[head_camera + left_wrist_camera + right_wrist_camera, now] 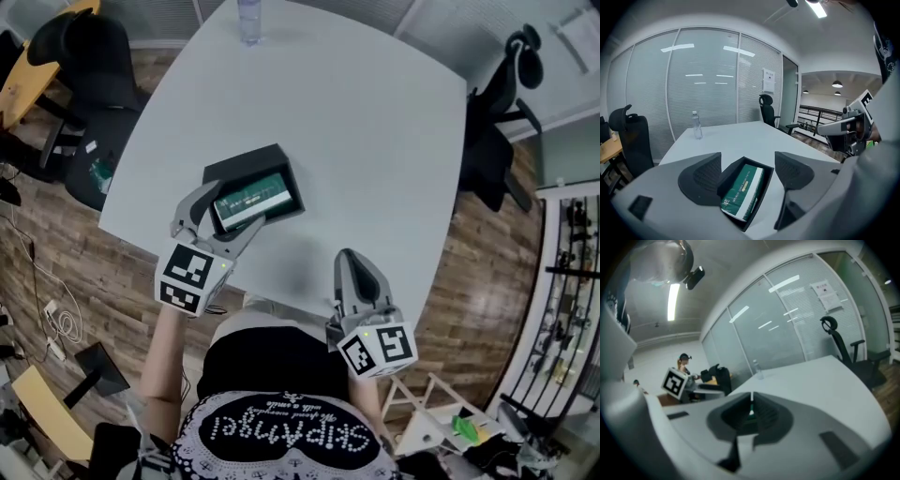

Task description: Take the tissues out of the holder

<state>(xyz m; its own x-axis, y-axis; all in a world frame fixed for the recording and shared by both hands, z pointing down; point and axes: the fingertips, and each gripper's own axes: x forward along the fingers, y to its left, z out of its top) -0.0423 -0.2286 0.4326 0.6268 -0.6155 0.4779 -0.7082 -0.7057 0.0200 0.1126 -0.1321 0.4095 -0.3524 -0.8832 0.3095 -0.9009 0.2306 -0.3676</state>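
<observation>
A black open-topped holder (pixel 246 169) lies on the white table (pixel 366 131) with a green and white tissue pack (pixel 250 200) in it. My left gripper (pixel 234 212) is open, and its fingers (pixel 701 180) stand on either side of the holder's near end (pixel 765 165) without pressing on it. The left gripper view looks along the tissue pack (pixel 743 190), which sits between the jaws. My right gripper (pixel 352 262) is shut on nothing over the table's near right part, well apart from the holder. In the right gripper view the right gripper (pixel 751 411) has its pads together.
A clear water bottle (pixel 249 21) stands at the table's far edge. Black office chairs stand to the left (pixel 94 56) and right (pixel 502 112) of the table. Wood floor surrounds it. Glass walls with blinds (pixel 703 84) lie beyond.
</observation>
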